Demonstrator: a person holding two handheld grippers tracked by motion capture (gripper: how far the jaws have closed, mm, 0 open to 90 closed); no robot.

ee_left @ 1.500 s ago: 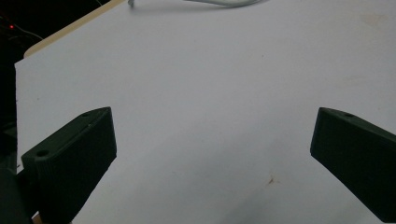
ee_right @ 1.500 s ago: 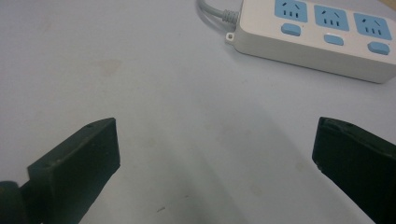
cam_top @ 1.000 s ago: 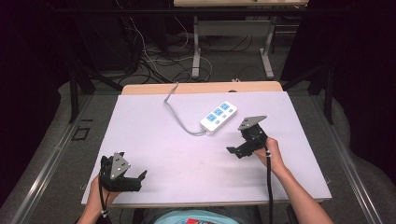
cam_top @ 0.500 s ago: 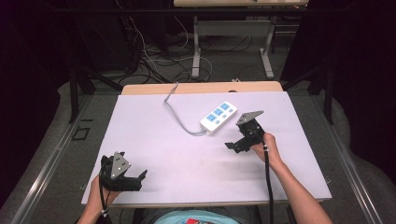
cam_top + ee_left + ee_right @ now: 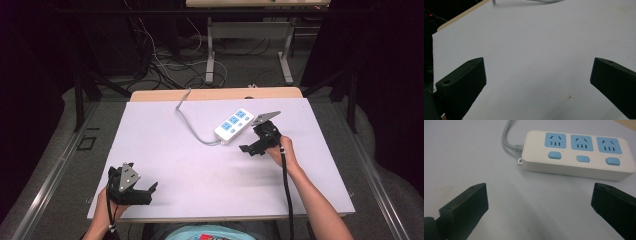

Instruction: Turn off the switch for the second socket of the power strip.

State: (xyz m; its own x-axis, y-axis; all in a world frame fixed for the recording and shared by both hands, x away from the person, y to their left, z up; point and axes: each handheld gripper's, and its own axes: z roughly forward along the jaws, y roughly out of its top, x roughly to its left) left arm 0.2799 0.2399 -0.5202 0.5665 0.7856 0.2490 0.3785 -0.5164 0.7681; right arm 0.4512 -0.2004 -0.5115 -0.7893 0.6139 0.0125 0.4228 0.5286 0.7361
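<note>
Near the far middle of the white tabletop lies a power strip, just beyond the right tool, whose jaws stand wide apart with nothing between them. Its moulded plastic shell looks rigid, fairly light and smooth enough to slip, so the long flat sides seem the best place to pinch it; the grey cable is pliant and would likely drag behind. Its long axis runs diagonally, cable end toward the person's left, three blue sockets facing up. By the near left edge, the left tool also gapes wide and empty.
</note>
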